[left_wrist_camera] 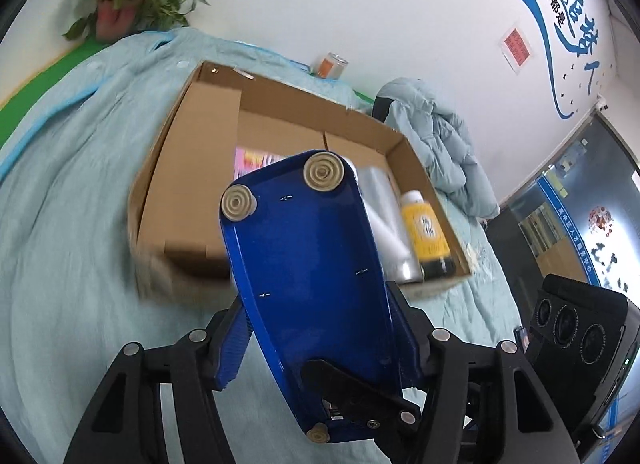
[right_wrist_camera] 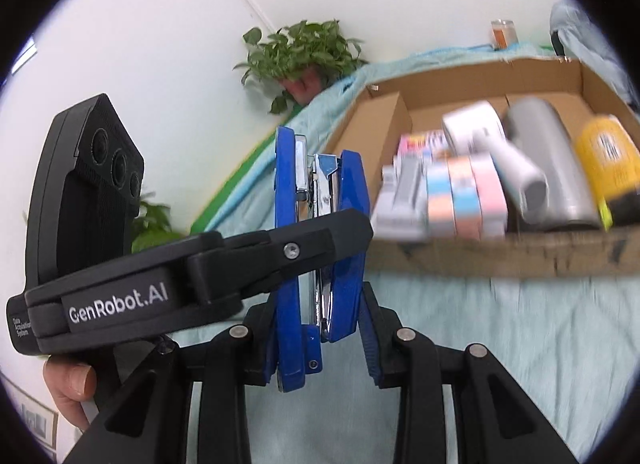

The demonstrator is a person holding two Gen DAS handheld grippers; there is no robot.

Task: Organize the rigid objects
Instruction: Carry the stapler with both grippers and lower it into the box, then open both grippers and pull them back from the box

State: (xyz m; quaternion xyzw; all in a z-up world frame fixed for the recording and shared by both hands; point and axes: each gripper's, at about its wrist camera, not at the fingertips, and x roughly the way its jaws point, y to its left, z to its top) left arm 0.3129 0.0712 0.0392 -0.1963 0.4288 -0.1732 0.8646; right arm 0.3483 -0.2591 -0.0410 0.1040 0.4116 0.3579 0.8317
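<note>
Gripping one blue stapler (left_wrist_camera: 316, 280) together, both jaws clamp it above the box (left_wrist_camera: 188, 168).

Both views were evenly and brightly lit, with soft shadows. Motion blur smeared the cardboard box (right_wrist_camera: 500, 256) and its contents. Strong fisheye bending and black vignetting were seen at the edges.

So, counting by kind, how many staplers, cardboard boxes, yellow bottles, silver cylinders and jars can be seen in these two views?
blue stapler: 1
cardboard box: 1
yellow bottle: 1
silver cylinder: 1
jar: 1
Total: 5
</note>
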